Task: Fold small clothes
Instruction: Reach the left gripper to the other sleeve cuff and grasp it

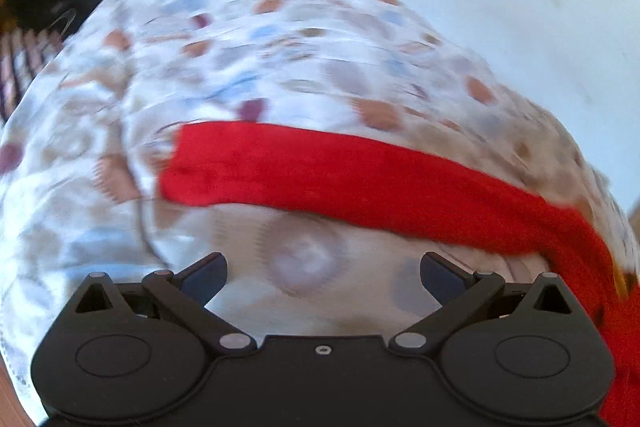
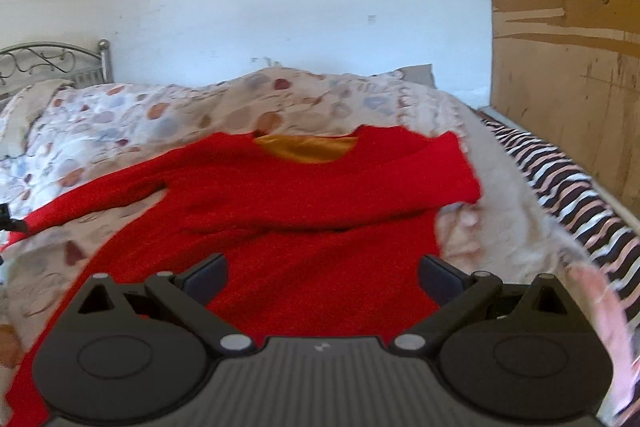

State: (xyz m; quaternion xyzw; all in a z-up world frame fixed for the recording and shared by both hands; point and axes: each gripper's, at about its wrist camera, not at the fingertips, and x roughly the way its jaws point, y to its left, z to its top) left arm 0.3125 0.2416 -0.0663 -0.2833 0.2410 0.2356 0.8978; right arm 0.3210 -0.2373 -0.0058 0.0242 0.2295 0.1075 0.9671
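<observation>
A: So, the right tool [image 2: 322, 277] at the bottom of its frame is released, fingers spread wide with the red sweater [image 2: 288, 211] lying just past them, filling the lower middle. Nothing is pinched.

B: And the left tool [image 1: 323, 277]?

A: Released as well, empty. Under it is only the patterned bedspread [image 1: 280, 39]; one red sleeve [image 1: 320, 173] runs across the middle of that frame, from centre left down to the lower right edge, just beyond the fingers.

B: How would you handle the fold, then?

A: I judge the sleeve wants bringing in first. Take the cuff end low, nip only the knit and not the bedspread beneath, then carry it flat across the body so no bunching builds.

B: And further off?

A: The sweater's neckline [image 2: 306, 149], lined in mustard yellow, sits at centre frame in the right view; its other sleeve looks already laid over the chest. Beyond are the white wall [image 2: 280, 7] and, at far left, a metal bedhead [image 2: 52, 61].
</observation>
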